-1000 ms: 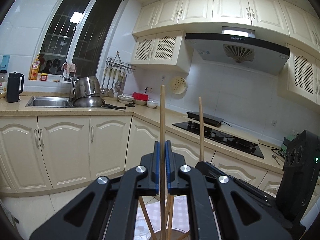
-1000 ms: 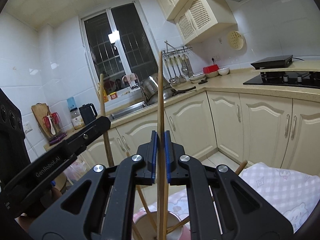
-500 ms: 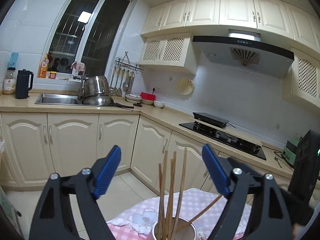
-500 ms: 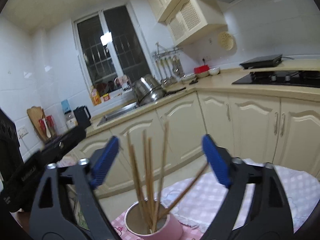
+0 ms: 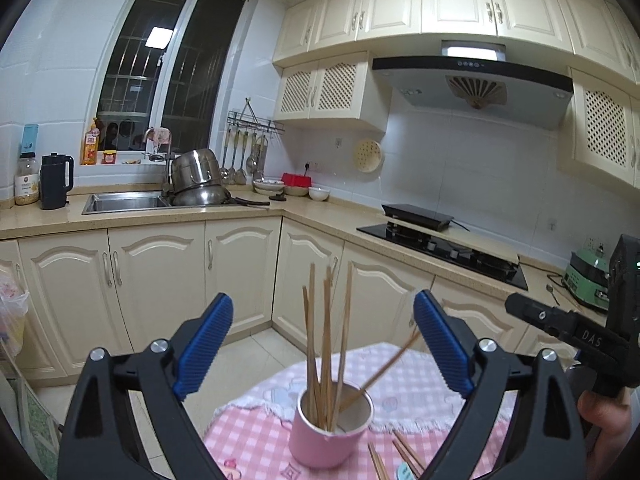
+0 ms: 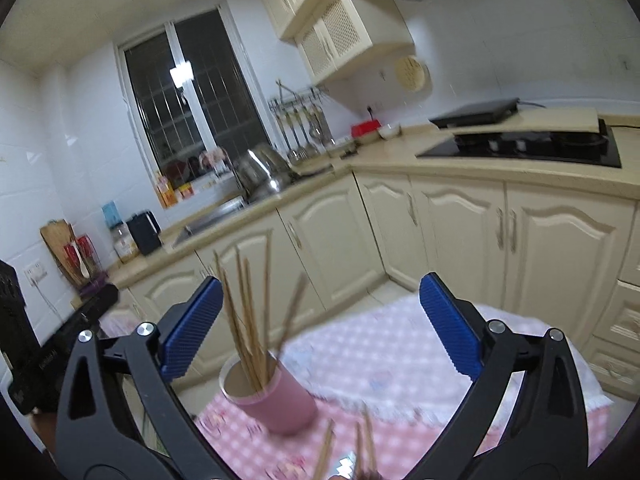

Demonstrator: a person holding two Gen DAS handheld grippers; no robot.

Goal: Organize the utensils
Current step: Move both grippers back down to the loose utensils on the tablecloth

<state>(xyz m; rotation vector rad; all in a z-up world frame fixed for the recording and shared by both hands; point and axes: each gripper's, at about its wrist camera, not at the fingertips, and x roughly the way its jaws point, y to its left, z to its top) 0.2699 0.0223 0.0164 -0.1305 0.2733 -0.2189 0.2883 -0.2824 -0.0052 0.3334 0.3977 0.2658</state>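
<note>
Your left gripper (image 5: pixel 323 343) stands with its blue pads (image 5: pixel 204 348) wide apart, nothing clamped; its jaws have just been opening, and the wooden chopsticks (image 5: pixel 326 344) show in the gap between them without touching either pad; those chopsticks stand bundled in the pink cup (image 5: pixel 326 432), one leaning far out toward the right pad; the cup sits on the pink checked tablecloth (image 5: pixel 256 440), and more loose chopsticks (image 5: pixel 394 456) lie on the cloth just beside the cup. Your right gripper (image 6: pixel 320 328) is likewise spread wide and holds nothing; its jaws have just been opening too; the chopsticks (image 6: pixel 244 320) rise from the pink cup (image 6: pixel 276 400) close to its left pad (image 6: pixel 192 328), though the view is blurred; further loose chopsticks (image 6: pixel 344 452) lie on the tablecloth (image 6: pixel 400 360) near the bottom edge. Your right gripper's black body and your hand (image 5: pixel 604 428) show at the right edge of the left view.
</note>
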